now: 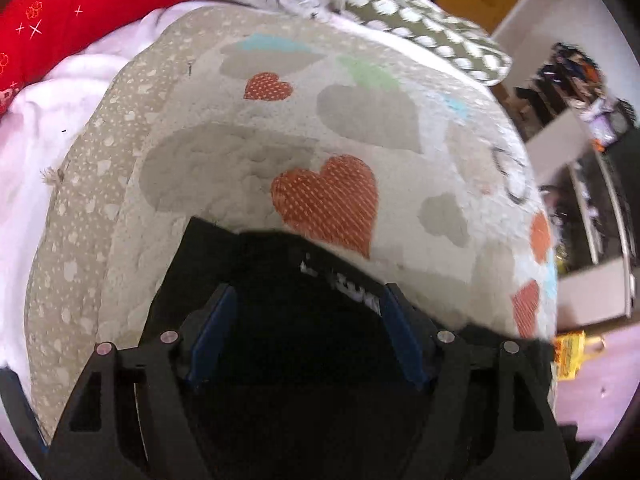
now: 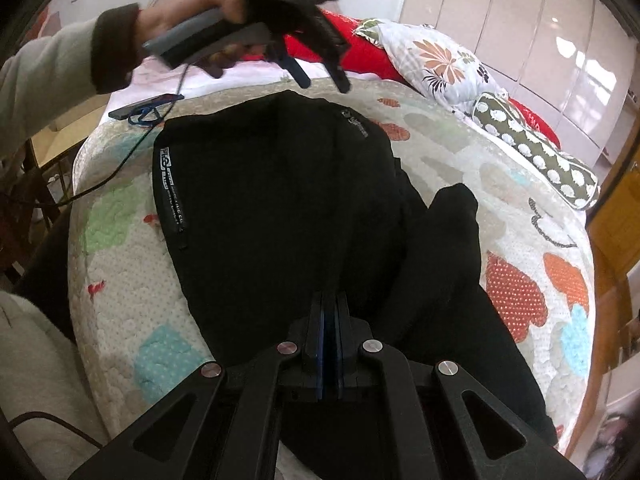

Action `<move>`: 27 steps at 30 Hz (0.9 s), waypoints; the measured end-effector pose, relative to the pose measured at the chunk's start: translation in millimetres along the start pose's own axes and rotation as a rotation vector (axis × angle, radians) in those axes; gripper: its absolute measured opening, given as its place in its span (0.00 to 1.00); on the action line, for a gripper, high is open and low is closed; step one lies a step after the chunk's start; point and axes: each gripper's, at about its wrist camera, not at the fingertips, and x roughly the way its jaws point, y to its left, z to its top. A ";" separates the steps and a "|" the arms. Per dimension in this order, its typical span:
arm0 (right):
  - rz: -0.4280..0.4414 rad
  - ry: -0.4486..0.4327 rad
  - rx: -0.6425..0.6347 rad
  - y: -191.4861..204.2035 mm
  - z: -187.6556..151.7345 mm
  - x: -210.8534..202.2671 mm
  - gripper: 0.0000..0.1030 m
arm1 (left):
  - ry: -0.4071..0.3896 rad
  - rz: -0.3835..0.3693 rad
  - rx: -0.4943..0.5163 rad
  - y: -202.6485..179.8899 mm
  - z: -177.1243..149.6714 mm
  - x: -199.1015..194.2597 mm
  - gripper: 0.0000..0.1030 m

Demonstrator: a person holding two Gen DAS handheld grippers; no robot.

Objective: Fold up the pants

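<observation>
Black pants [image 2: 280, 200] lie partly folded on a quilt with heart patches [image 2: 516, 292], a white-lettered pocket to the left and a bunched leg end [image 2: 452, 220] to the right. My right gripper [image 2: 330, 300] is shut at the near end, and creases in the cloth run up into its tips. A hand holds my left gripper [image 2: 323, 82] open above the pants' far edge. In the left wrist view that gripper [image 1: 310, 294] hangs wide over the pants [image 1: 280, 264], its blue pads clear of the cloth.
A red blanket [image 1: 72, 16], a floral pillow [image 2: 436, 60] and a dotted bolster [image 2: 540, 152] lie along the bed's far side. A flat dark device with a blue cable [image 2: 140, 110] rests at the far left. The quilt's edge drops off at left and right.
</observation>
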 end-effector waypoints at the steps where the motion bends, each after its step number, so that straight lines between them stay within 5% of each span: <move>1: 0.005 -0.003 0.005 -2.3 -0.2 -0.5 0.03 | 0.015 0.033 -0.006 -3.5 4.0 5.4 0.72; 11: 0.038 -0.048 0.049 -17.8 -6.6 -5.2 0.03 | 0.156 0.262 0.029 -37.8 17.9 58.0 0.69; 14: 0.035 -0.058 0.062 -21.2 -8.4 -7.1 0.03 | 0.126 0.294 0.063 -39.9 10.2 54.7 0.44; 15: 0.034 -0.061 0.068 -22.7 -8.7 -7.9 0.03 | 0.119 0.287 0.065 -38.4 7.7 51.2 0.38; 16: 0.026 -0.067 0.074 -24.4 -8.9 -9.0 0.03 | 0.112 0.261 0.063 -36.2 4.5 45.8 0.17; 22: -0.059 -0.122 0.109 -43.6 1.4 -31.3 0.03 | -0.024 0.172 0.072 -22.5 -27.5 -16.9 0.12; 27: -0.109 -0.153 0.104 -44.3 -1.7 -64.4 0.03 | -0.191 0.021 -0.032 10.3 -97.2 -93.7 0.10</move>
